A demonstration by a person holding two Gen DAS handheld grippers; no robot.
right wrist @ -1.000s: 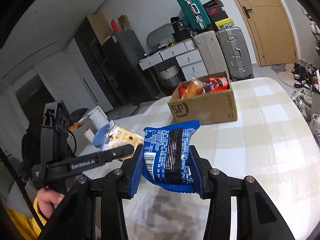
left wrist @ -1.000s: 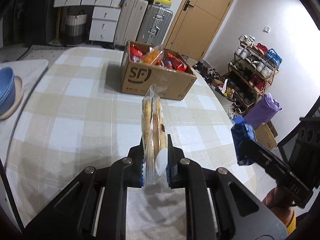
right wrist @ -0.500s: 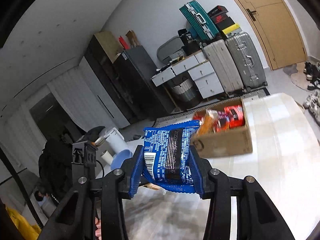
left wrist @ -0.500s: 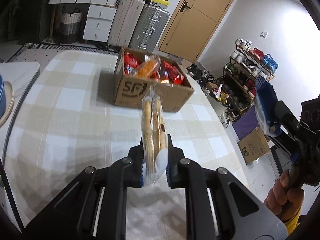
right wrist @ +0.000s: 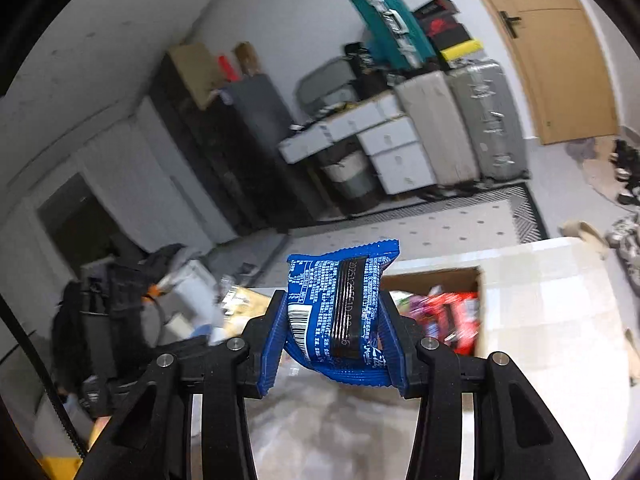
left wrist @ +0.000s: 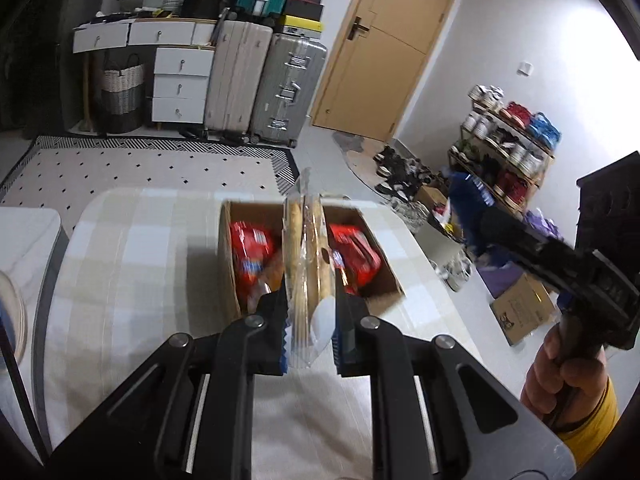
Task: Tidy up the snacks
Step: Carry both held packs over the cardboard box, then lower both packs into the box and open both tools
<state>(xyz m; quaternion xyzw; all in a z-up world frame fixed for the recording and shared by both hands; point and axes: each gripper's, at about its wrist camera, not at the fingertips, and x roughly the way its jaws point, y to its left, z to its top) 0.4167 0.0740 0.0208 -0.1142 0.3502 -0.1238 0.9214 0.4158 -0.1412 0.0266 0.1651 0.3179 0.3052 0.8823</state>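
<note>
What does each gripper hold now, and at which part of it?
Left gripper: clear biscuit packet, pinched at its near end. Right gripper: blue snack packet, squeezed across its lower half.

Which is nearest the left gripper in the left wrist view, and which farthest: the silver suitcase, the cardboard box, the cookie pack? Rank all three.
1. Cookie pack: clamped in the left gripper.
2. Cardboard box: on the table, just beyond the gripper.
3. Silver suitcase: on the floor by the far wall, left of the door.
</note>
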